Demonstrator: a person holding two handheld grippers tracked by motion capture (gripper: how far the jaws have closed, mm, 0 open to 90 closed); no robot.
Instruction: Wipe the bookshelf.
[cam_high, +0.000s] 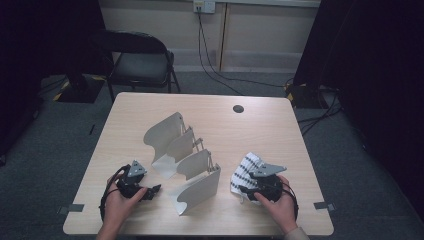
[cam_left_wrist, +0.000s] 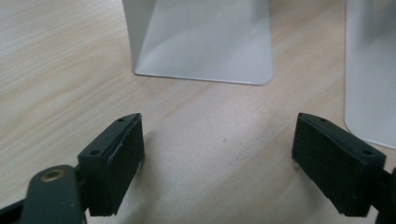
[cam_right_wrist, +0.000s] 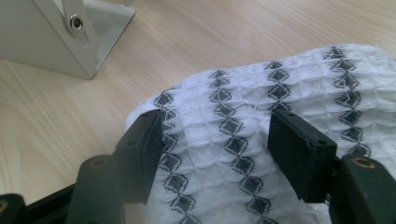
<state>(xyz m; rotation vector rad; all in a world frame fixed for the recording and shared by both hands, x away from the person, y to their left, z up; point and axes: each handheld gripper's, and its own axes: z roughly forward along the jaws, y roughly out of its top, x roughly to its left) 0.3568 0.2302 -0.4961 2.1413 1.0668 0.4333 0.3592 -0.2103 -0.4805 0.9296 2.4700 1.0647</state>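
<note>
Hovering the left gripper (cam_high: 156, 189) low over the table (cam_high: 280, 130), jaws wide with nothing between them, just short of the metal rack (cam_high: 187, 165). I'm settling the right gripper (cam_high: 243, 190) on the folded cloth (cam_high: 245, 169) right of the rack; jaws straddling a bunched fold, whether pinching I cannot tell. I'm squeezing fully before lifting, keeping clear of the rack.

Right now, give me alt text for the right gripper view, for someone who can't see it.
The right hand-held gripper has its two black jaws on either side of a bunched white cloth with rows of dark diamonds, lying on a light wooden table. The corner of a grey metal stand sits at the upper left.
</note>
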